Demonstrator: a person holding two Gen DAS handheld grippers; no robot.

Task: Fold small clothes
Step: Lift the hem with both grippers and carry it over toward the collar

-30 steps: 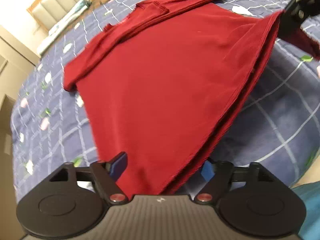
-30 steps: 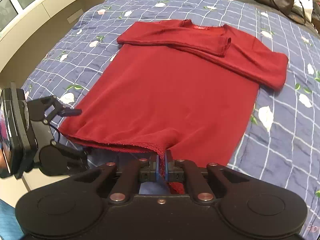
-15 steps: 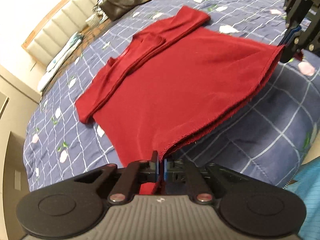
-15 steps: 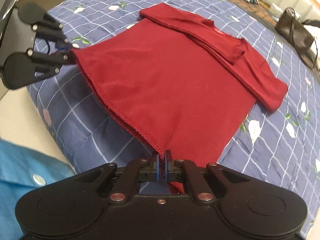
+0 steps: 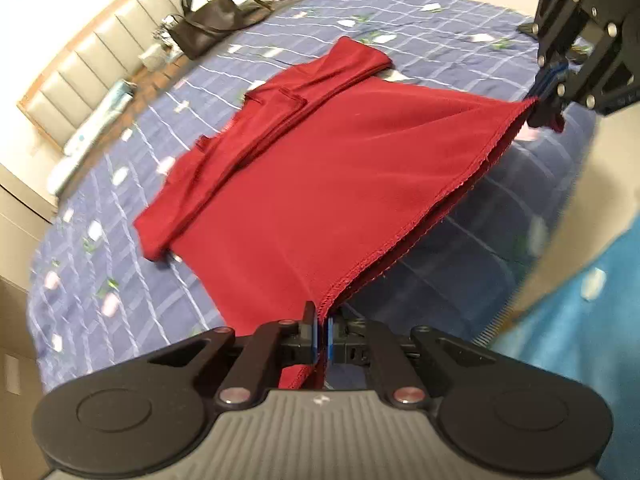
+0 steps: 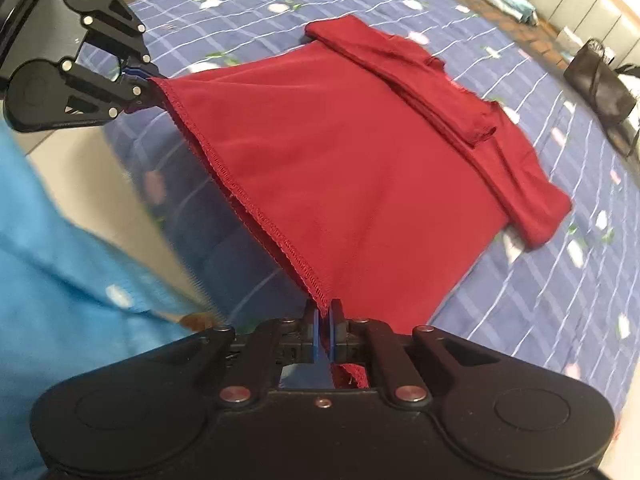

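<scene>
A dark red long-sleeved top lies on the bed with both sleeves folded across its chest. Its bottom hem is raised off the cover and stretched between the two grippers. My left gripper is shut on one hem corner, and shows in the right wrist view as the left gripper at the upper left. My right gripper is shut on the other hem corner, and shows in the left wrist view as the right gripper at the upper right.
The bed carries a blue checked cover with small flower prints. A dark handbag and a padded headboard are at the far end. A person's blue shirt is close behind the grippers.
My left gripper went from open to shut on the hem corner. Both grippers have lifted the hem off the bed and drawn it taut.
</scene>
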